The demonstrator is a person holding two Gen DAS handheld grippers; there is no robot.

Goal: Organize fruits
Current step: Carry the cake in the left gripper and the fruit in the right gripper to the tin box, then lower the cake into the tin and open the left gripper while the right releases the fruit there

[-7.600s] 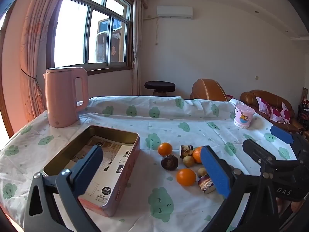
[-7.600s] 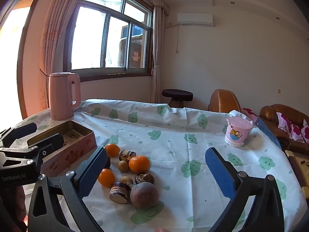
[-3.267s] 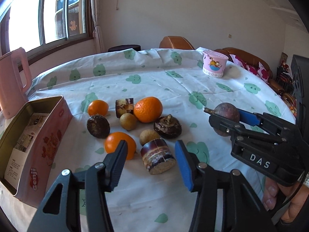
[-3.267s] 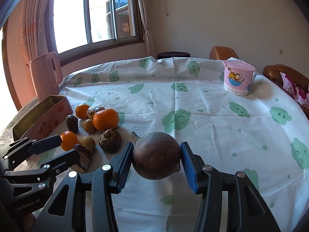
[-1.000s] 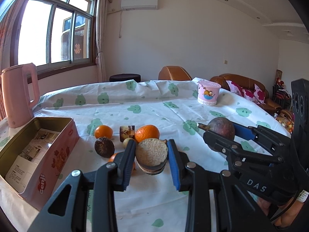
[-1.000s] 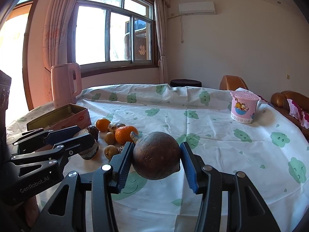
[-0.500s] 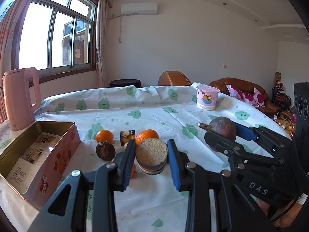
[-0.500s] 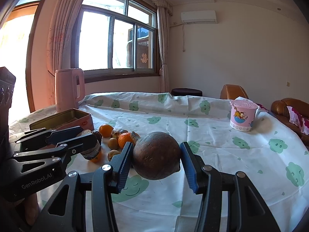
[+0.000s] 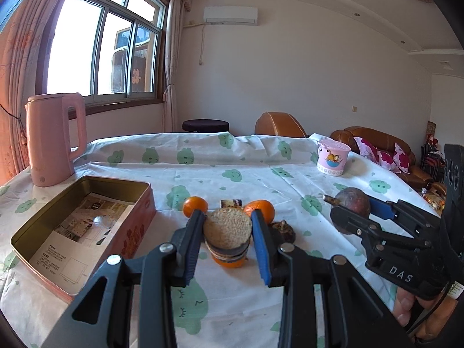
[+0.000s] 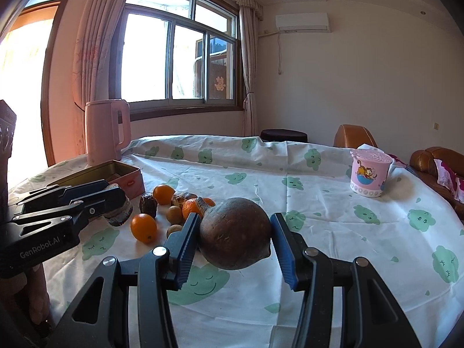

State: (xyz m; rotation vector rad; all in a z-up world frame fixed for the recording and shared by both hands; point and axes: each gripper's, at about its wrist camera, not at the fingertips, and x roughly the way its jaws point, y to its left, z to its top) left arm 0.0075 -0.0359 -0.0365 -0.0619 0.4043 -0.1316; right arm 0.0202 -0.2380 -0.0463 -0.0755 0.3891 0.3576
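My left gripper (image 9: 227,240) is shut on a short dark sugarcane piece (image 9: 227,233) with a pale cut end, held above the table; it also shows in the right wrist view (image 10: 119,208). My right gripper (image 10: 235,237) is shut on a round brown passion fruit (image 10: 235,237) with a stem, also seen in the left wrist view (image 9: 352,203). An open pink tin box (image 9: 84,232) lies to the left. Oranges (image 10: 143,227), small brown fruits (image 10: 175,214) and a dark fruit (image 10: 148,204) lie clustered on the cloth between the grippers.
A pink kettle (image 9: 53,139) stands behind the tin at the table's far left. A pink cartoon cup (image 9: 332,158) stands at the far right. The tablecloth (image 9: 232,162) is white with green clouds. Sofas stand beyond the table's right edge.
Both grippers have risen a little with their fruits still held, and the left view has shifted so the tin sits closer. The fruits on the cloth have not moved.
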